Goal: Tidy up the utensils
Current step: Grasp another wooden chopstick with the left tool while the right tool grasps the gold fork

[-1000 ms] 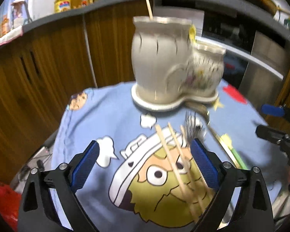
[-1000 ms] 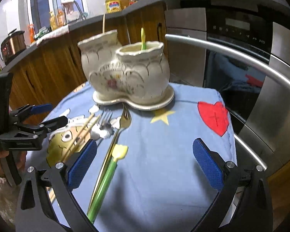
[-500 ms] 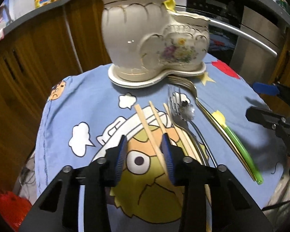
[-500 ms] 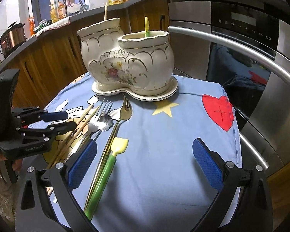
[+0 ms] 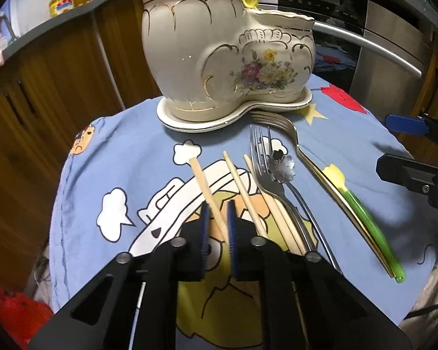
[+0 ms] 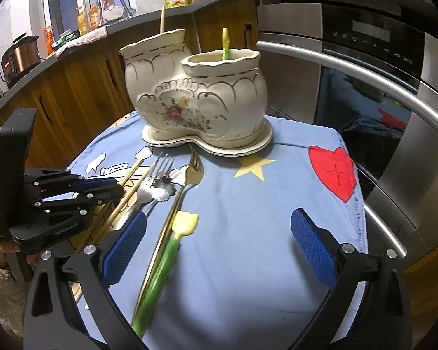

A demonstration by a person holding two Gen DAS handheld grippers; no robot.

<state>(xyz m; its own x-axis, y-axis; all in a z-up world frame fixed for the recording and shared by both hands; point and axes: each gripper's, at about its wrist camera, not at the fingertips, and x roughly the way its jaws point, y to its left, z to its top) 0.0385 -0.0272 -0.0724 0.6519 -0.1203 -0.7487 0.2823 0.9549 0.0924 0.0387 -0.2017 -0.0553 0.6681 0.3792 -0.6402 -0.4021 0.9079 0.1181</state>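
The setting was a home kitchen, indicated by a built-in oven [image 6: 373, 38], wooden cabinets [image 6: 81, 87], and a cooker [image 6: 20, 55] on the worktop [image 6: 149, 19].

Cream floral gold-trimmed holder [image 5: 227, 49], blue cartoon-print cloth [image 6: 262, 233], green yellow-tipped utensil [image 6: 163, 265]

My left gripper [image 5: 218, 221] is no longer spread wide over the cloth: its blue pads now pinch a wooden chopstick [image 5: 206, 186], after standing far apart a second ago and half-narrowed half a second ago. It also sits lower and closer to the ceramic holder [image 5: 219, 49], which looms larger in the left wrist view. My right gripper [image 6: 219, 245] has edged nearer too, so the holder fills more of its view.
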